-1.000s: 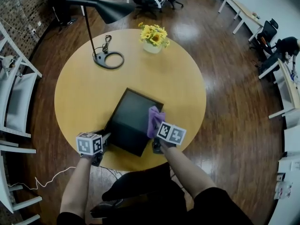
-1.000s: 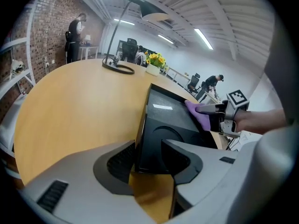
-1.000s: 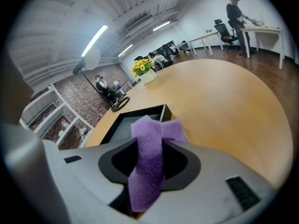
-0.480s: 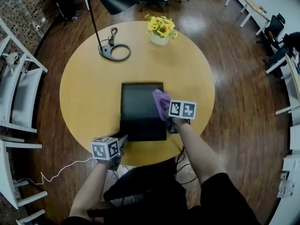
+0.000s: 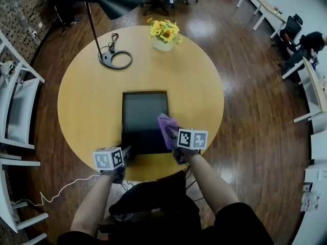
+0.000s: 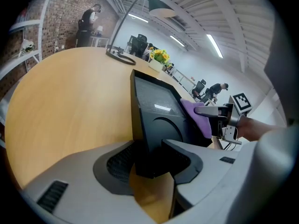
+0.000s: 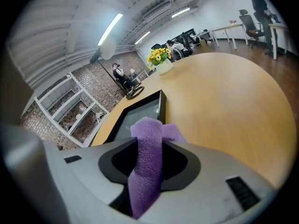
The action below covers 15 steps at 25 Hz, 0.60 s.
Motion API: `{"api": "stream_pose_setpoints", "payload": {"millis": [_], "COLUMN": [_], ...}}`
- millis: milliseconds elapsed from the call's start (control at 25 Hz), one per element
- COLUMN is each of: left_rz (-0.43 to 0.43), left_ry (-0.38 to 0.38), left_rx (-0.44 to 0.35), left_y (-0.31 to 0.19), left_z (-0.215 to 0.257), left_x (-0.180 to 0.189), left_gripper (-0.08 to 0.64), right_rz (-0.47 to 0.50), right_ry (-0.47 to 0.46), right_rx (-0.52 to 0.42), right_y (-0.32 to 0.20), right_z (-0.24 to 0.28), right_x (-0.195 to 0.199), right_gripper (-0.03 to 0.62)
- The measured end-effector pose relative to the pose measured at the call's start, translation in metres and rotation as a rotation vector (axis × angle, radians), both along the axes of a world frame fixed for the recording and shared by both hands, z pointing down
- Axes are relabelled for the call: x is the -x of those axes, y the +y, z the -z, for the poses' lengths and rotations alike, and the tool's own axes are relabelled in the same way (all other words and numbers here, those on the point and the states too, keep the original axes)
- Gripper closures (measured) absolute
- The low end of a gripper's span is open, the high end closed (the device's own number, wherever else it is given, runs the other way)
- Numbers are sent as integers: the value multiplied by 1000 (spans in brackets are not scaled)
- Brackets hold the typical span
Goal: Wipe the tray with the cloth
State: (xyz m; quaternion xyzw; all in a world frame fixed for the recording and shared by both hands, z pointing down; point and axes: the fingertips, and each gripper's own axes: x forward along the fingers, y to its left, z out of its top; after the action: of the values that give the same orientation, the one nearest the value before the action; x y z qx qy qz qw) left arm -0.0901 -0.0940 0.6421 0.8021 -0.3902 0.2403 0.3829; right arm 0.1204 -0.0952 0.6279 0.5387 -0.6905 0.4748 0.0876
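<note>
A black rectangular tray [image 5: 140, 114] lies on the round wooden table [image 5: 82, 101], its near edge close to the table's rim. My left gripper [image 5: 126, 154] is shut on the tray's near left corner; in the left gripper view the corner [image 6: 149, 139] sits between the jaws of that gripper [image 6: 150, 158]. My right gripper [image 5: 171, 137] is shut on a purple cloth [image 5: 166, 126] and holds it on the tray's near right part. In the right gripper view the cloth [image 7: 148, 129] stands up between the jaws of the right gripper [image 7: 150, 148], with the tray [image 7: 135, 113] just beyond.
A black desk lamp [image 5: 113, 60] with a coiled cord stands at the table's far left. A vase of yellow flowers [image 5: 164, 34] stands at the far edge. White shelving [image 5: 15, 101] is on the left, a white cable [image 5: 61, 190] lies on the floor, and desks and chairs [image 5: 301, 50] stand at right.
The tray has swung from a slant to square with my view. My right gripper has drawn the cloth along the tray's right side toward me. The left gripper keeps its hold on the corner.
</note>
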Motion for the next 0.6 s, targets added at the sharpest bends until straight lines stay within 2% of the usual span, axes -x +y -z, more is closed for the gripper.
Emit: {"api": "stream_pose_setpoints", "payload": {"millis": [320, 440, 600], "left_rz": [33, 49, 53], "left_ry": [19, 31, 55], "left_rx": [15, 20, 10], "left_y": [-2, 0, -1], "left_z": [0, -4, 4], "left_x": [-1, 2, 0], "left_gripper": [379, 377, 377], "right_rz": [21, 55, 121], "right_ry": [101, 141, 146], "right_rx": [-33, -40, -45], "right_y": [40, 52, 65], "right_z": [7, 2, -3], "right_x": [8, 9, 5], "right_gripper": [460, 460, 460]}}
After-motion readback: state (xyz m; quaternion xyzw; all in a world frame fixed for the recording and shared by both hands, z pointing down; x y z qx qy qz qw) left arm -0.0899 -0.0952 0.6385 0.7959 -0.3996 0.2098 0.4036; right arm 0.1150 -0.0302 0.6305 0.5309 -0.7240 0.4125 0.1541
